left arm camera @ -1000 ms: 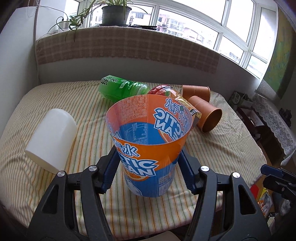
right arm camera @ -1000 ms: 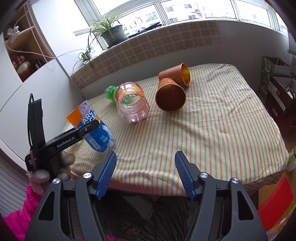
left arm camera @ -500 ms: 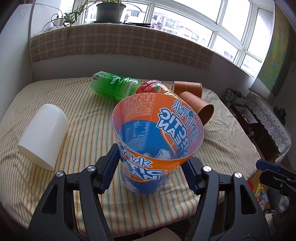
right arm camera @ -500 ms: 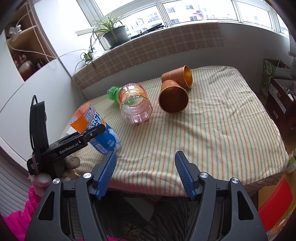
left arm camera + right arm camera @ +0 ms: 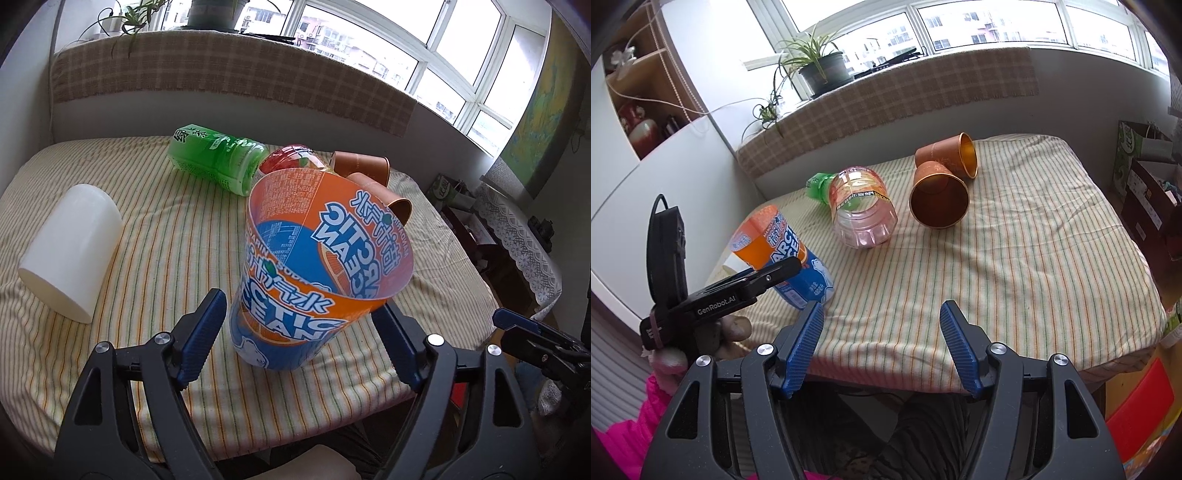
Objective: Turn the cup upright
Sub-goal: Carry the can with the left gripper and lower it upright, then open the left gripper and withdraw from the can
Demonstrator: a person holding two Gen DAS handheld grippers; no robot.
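Striped cloth on table beneath bay windows, left gripper loose around cup, right gripper apart.

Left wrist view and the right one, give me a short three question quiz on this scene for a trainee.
1. True or false: the right tool is gripping a cup.
2. The mouth of the Arctic Ocean cup faces: A) up, tilted; B) straight down; C) flat sideways.
3. How many copper cups lie on their sides?

Key: 1 false, it is open and holds nothing; 2 A; 3 two.
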